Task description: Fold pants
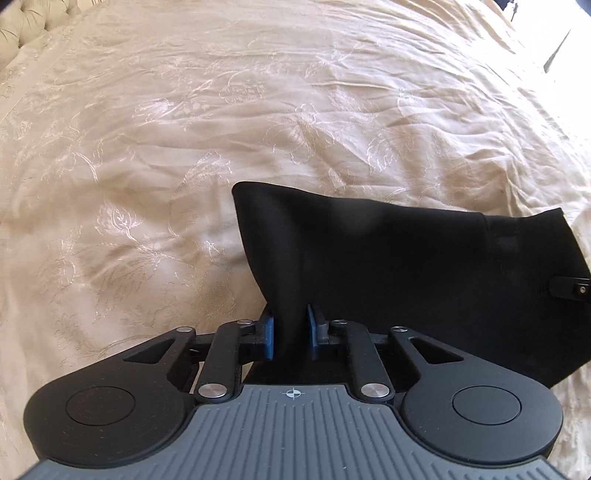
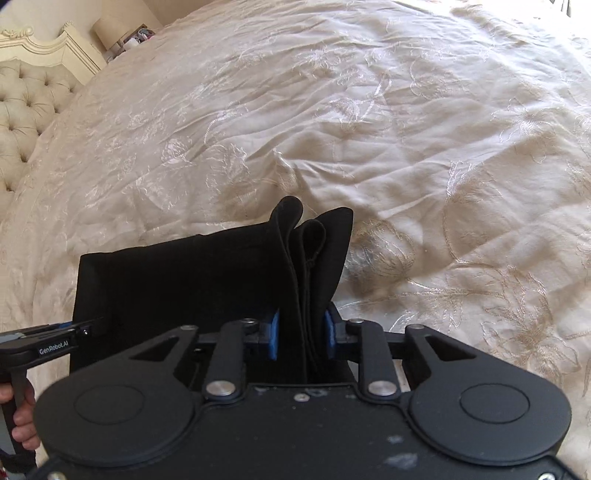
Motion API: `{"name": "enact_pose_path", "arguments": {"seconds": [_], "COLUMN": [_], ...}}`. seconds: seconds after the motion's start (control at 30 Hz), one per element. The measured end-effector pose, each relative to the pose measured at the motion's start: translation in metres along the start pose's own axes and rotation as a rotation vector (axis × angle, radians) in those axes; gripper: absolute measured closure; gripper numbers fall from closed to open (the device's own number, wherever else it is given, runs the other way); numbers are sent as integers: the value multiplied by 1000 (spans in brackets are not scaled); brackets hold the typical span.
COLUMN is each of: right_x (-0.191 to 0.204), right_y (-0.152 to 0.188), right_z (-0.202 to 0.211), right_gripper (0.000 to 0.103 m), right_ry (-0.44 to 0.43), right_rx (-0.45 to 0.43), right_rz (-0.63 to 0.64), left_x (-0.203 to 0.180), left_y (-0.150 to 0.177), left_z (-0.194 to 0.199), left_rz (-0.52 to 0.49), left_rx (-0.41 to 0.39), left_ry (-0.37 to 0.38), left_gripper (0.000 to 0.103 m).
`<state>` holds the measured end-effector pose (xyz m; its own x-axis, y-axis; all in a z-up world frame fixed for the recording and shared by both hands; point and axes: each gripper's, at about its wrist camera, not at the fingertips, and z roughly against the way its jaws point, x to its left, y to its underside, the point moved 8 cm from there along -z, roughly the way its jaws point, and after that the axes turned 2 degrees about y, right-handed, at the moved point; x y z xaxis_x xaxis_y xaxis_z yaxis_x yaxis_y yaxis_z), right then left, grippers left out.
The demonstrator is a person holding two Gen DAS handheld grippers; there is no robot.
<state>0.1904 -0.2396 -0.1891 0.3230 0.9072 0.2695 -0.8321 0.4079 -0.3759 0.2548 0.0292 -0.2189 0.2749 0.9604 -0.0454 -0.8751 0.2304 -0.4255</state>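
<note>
Black pants [image 1: 388, 266] lie bunched on a cream bedspread [image 1: 184, 129], part of them lifted. My left gripper [image 1: 291, 332] is shut on a narrow fold of the pants, blue pads [image 1: 269, 334] pressing either side. The right gripper's tip [image 1: 570, 290] shows at the right edge against the cloth. In the right wrist view the pants [image 2: 177, 280] stand up in a thick stack of folded layers [image 2: 314, 243], and my right gripper [image 2: 301, 334] is shut on that stack. The left gripper [image 2: 48, 339] grips the cloth at the far left, held by a hand [image 2: 22, 424].
The embroidered bedspread [image 2: 406, 129] spreads wide beyond the pants in every direction. A tufted headboard [image 2: 26, 110] and a lamp [image 2: 110, 31] on a bedside stand sit at the upper left.
</note>
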Motion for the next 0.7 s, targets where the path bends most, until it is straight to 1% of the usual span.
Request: {"name": "enact_pose_path", "arguments": {"seconds": [0.1, 0.17, 0.3, 0.4, 0.53, 0.63, 0.7], "right_x": [19, 34, 82, 132, 206, 268, 300], "right_y": [1, 2, 10, 23, 38, 50, 56], "right_z": [14, 18, 14, 1, -23, -41, -51], "right_gripper": [79, 79, 79, 79, 79, 79, 79], "right_ry": [-2, -25, -81, -127, -198, -242, -259], "right_rx": [-22, -31, -13, 17, 63, 92, 106], "right_rz": [2, -11, 20, 62, 141, 225, 268], "left_x": [12, 26, 77, 125, 195, 248, 274], "left_y": [0, 3, 13, 22, 33, 38, 41], "left_z": [21, 32, 51, 65, 84, 88, 89], "left_rz": [29, 42, 103, 151, 182, 239, 270], "left_rx": [-37, -51, -52, -59, -64, -55, -50], "left_ry": [0, -18, -50, -90, -177, -225, -242], "left_gripper": [89, 89, 89, 89, 89, 89, 89]}}
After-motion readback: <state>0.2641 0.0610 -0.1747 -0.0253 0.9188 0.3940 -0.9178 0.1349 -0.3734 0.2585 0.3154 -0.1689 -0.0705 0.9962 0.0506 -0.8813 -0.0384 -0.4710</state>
